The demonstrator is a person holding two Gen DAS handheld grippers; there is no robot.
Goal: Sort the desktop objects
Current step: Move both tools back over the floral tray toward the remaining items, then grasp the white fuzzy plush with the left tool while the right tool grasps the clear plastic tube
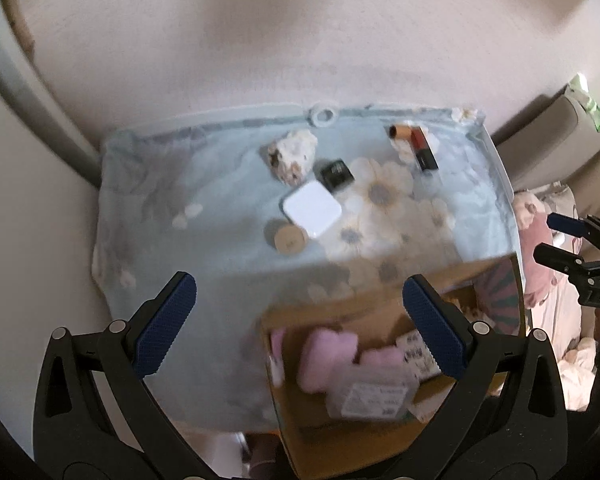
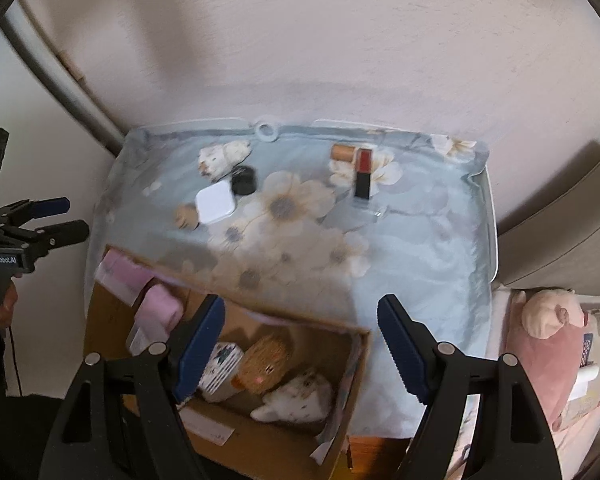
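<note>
Between pickups: both the left gripper point(image 1: 300, 320) and right gripper point(image 2: 300, 344) hang spread and empty above the cardboard box point(image 2: 356, 364); beyond them, the lipstick point(image 2: 363, 174) likely awaits reaching.

Above a table draped in a pale blue floral cloth point(image 1: 204, 248), the left gripper point(image 1: 300, 328) hangs with jaws apart and nothing between them. A white square case point(image 1: 312, 209), a black box point(image 1: 337, 174), a cork disc point(image 1: 289, 240) and a lipstick point(image 1: 422, 149) lie on the cloth. Below, an open cardboard box point(image 1: 300, 416) holds pink items point(image 1: 332, 358), blurred.
</note>
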